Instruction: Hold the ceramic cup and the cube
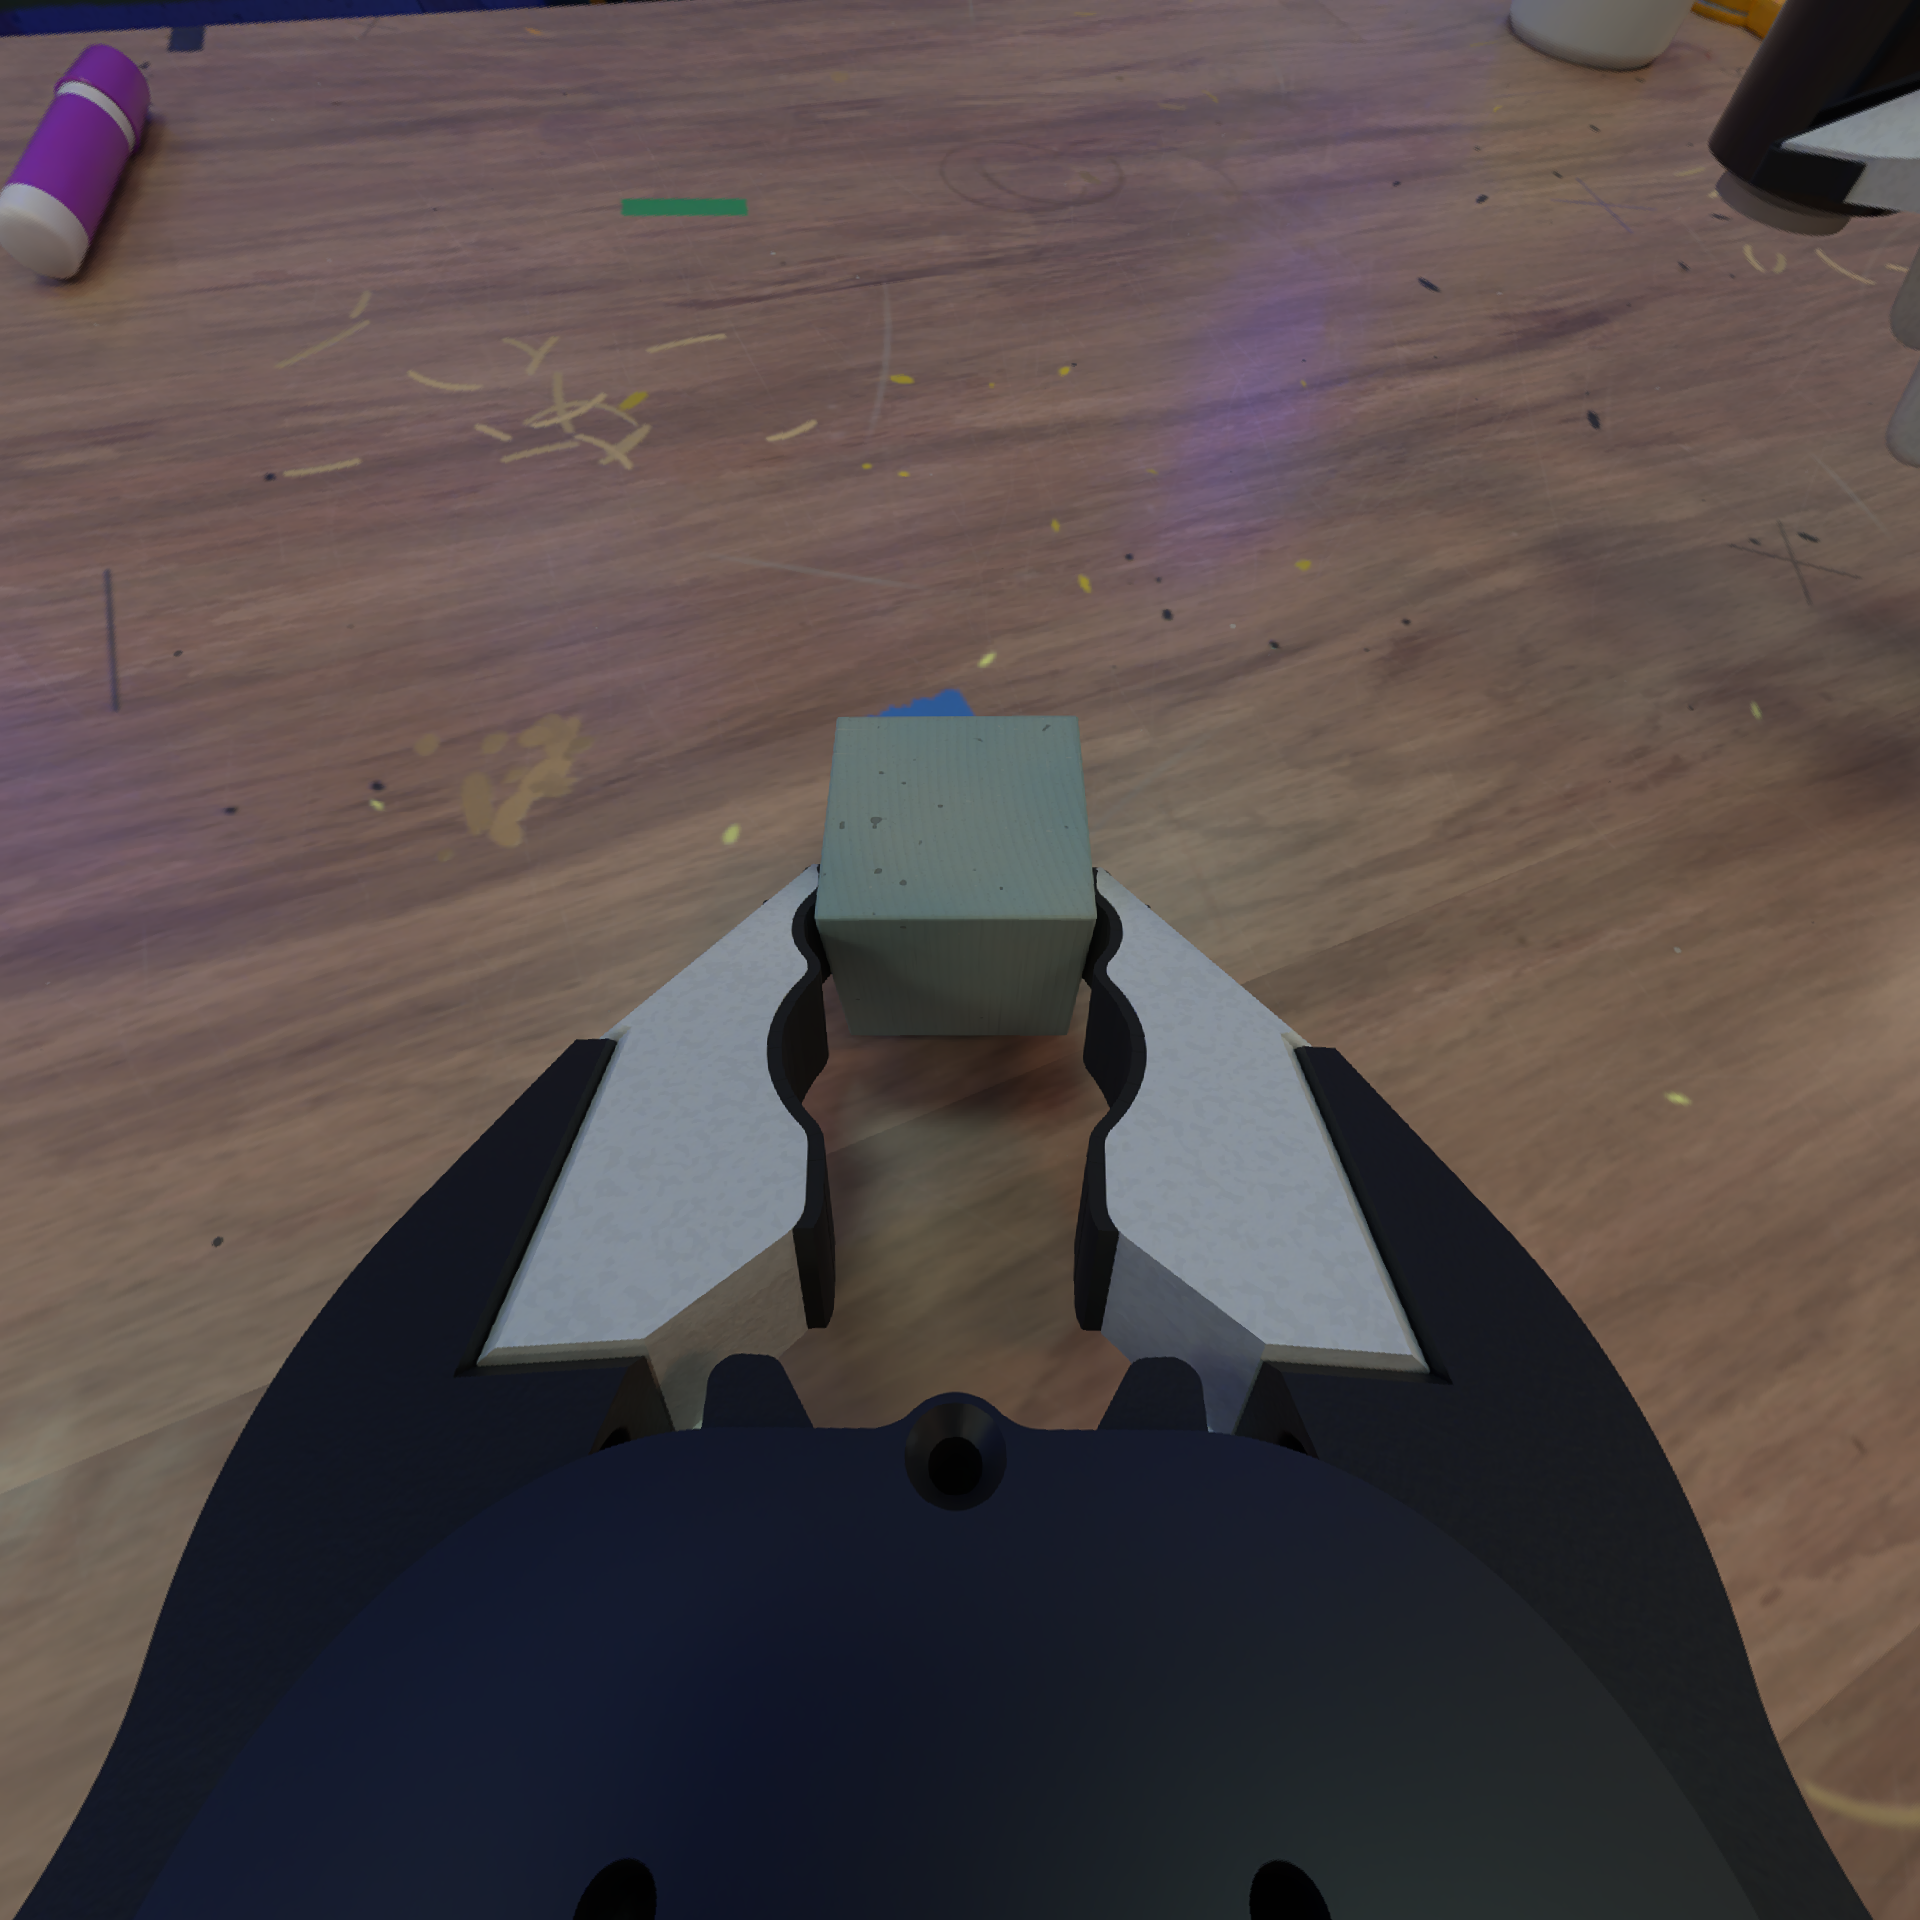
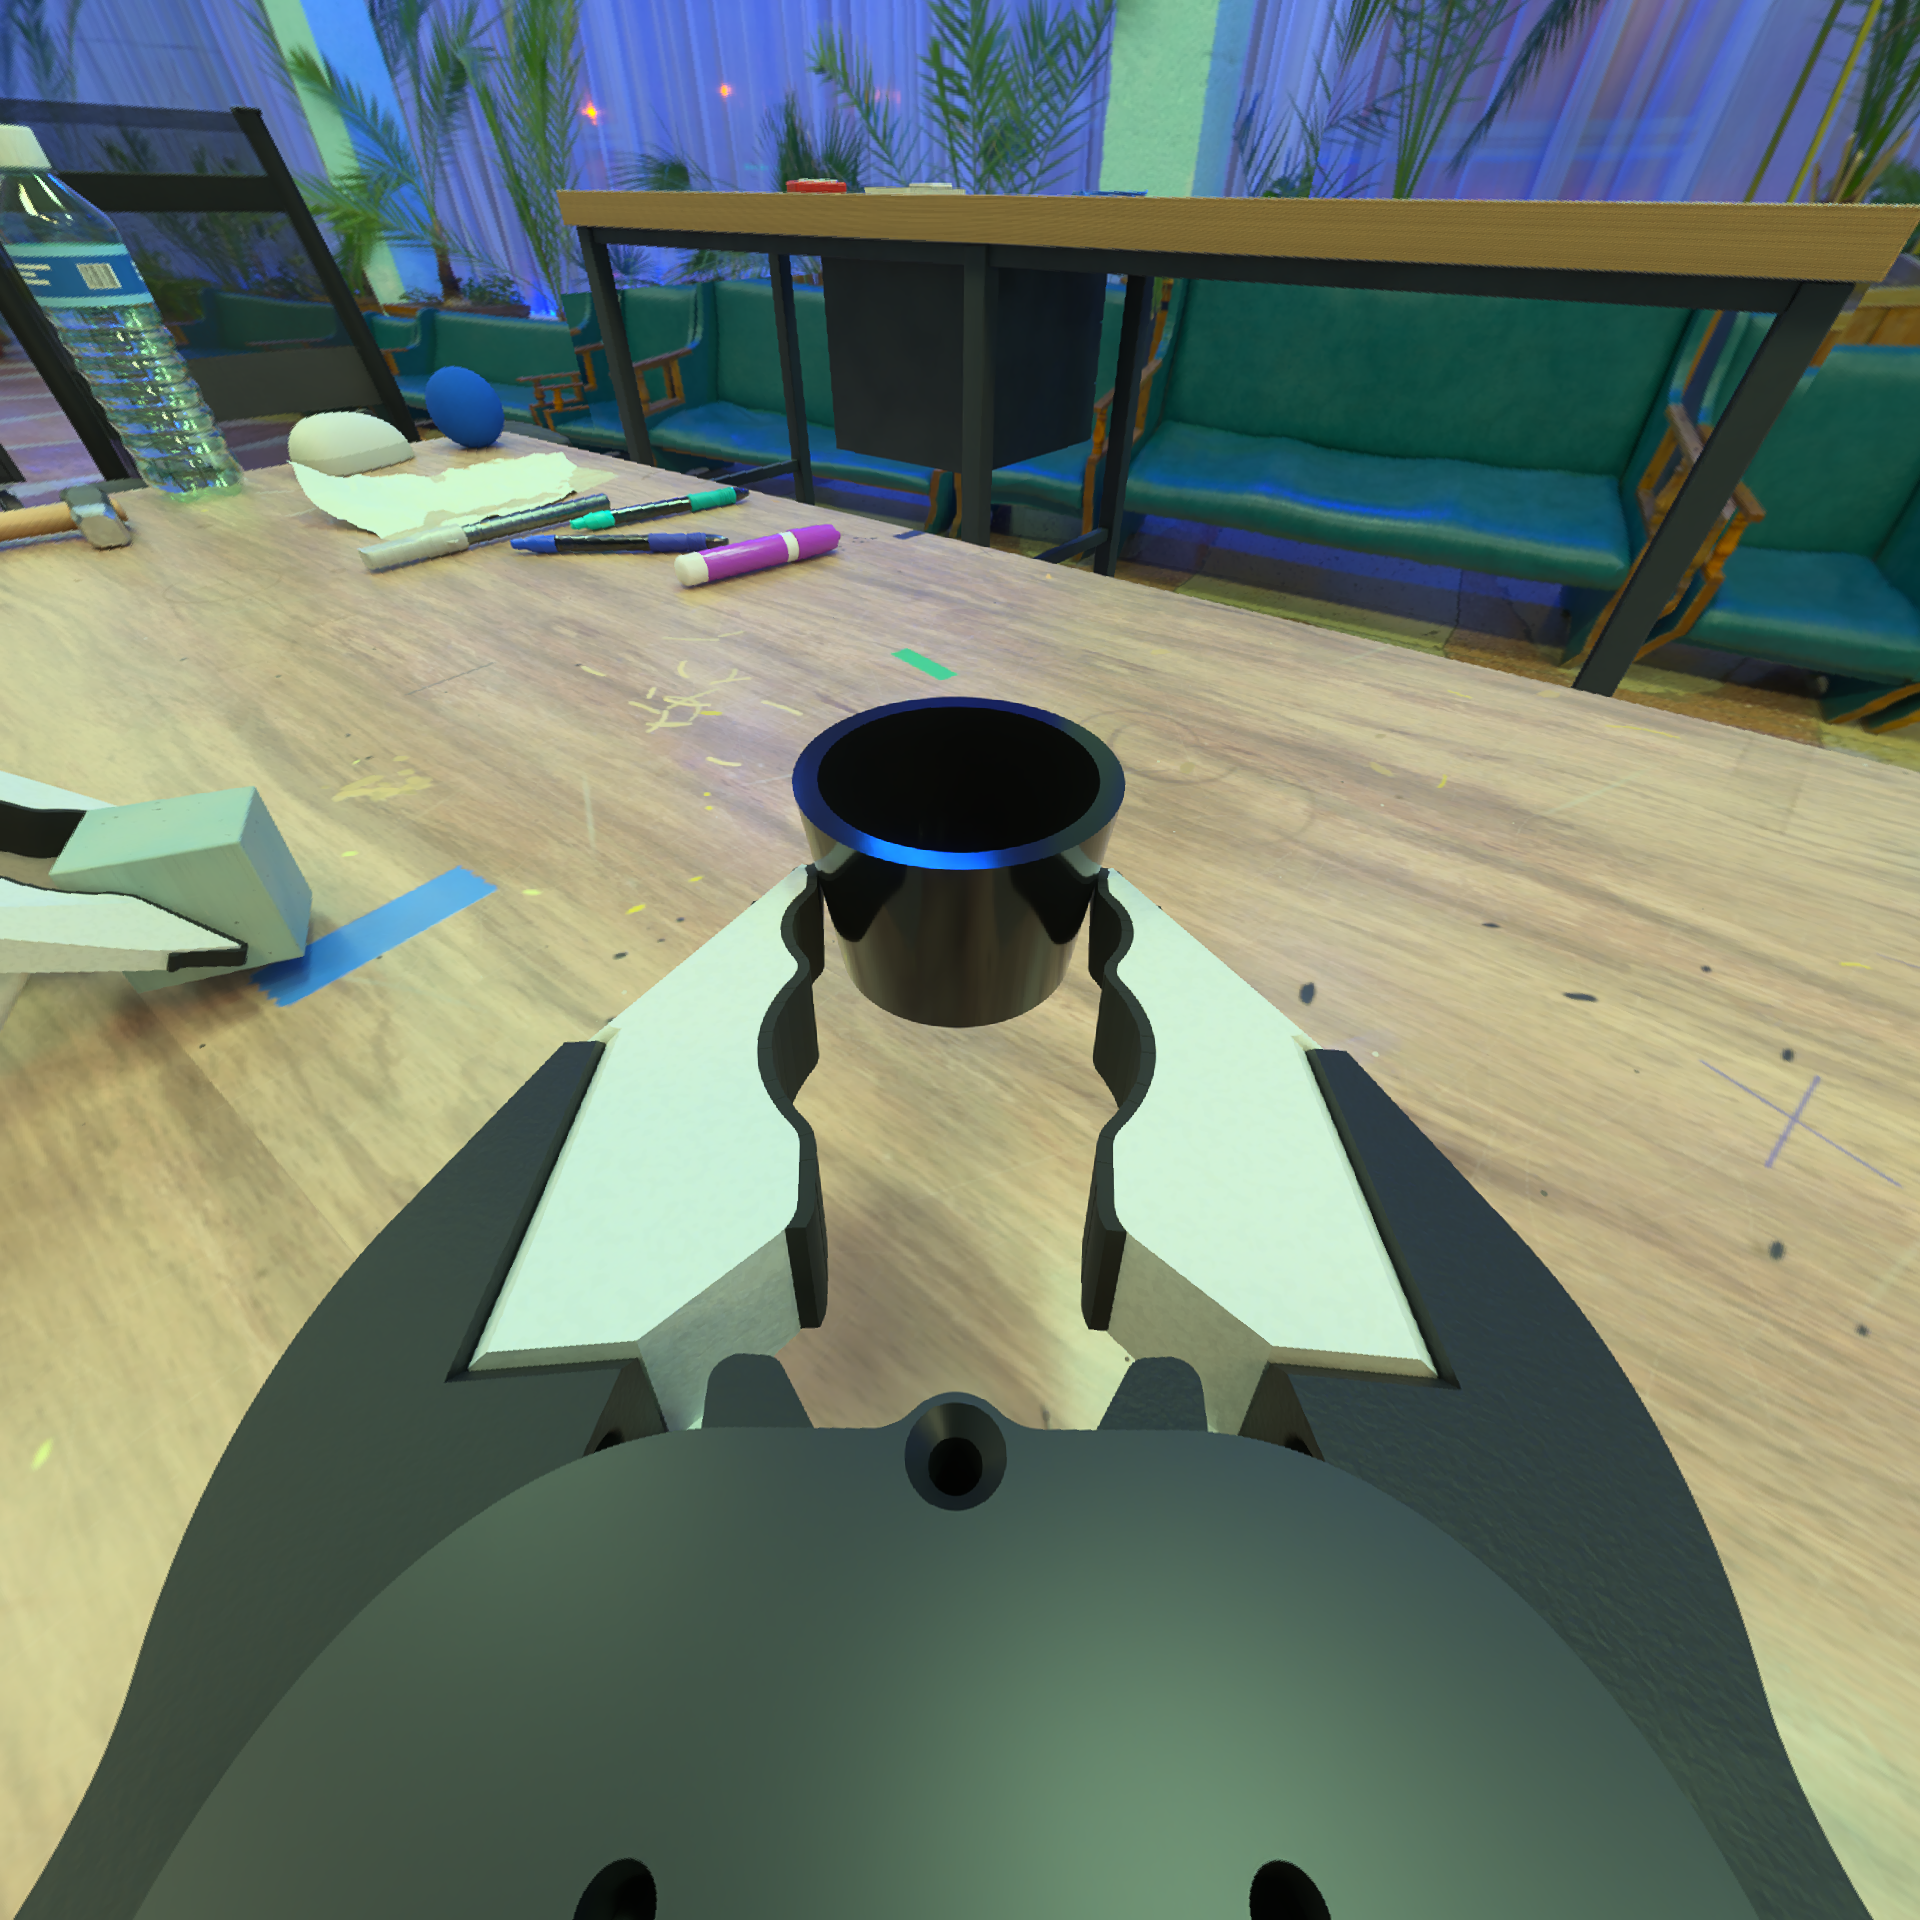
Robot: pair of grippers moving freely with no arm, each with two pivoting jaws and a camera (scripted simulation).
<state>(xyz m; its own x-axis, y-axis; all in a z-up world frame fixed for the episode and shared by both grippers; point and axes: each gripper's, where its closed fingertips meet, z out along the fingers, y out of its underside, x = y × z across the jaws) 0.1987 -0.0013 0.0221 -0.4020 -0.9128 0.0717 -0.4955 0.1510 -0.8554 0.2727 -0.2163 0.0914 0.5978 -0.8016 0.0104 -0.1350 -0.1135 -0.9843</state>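
My left gripper (image 1: 954,935) is shut on a pale grey-green cube (image 1: 954,831), its fingertips pressing the cube's two sides; the cube sits a little above the wooden table (image 1: 1351,831). My right gripper (image 2: 954,925) is shut on a glossy black ceramic cup (image 2: 954,935), upright with its mouth open upward, held clear of the table. In the right wrist view the cube (image 2: 223,862) and the left gripper's fingers (image 2: 104,925) show at the far left, over a strip of blue tape (image 2: 384,930). The cup and right gripper show at the top right corner of the left wrist view (image 1: 1808,114).
A purple marker (image 2: 758,554) (image 1: 73,161), other pens (image 2: 623,540), torn paper (image 2: 436,494), a white lump (image 2: 348,442), a blue ball (image 2: 464,407), a water bottle (image 2: 104,312) and a hammer (image 2: 73,516) lie at the table's far left. A white container (image 1: 1590,26) stands at the far edge.
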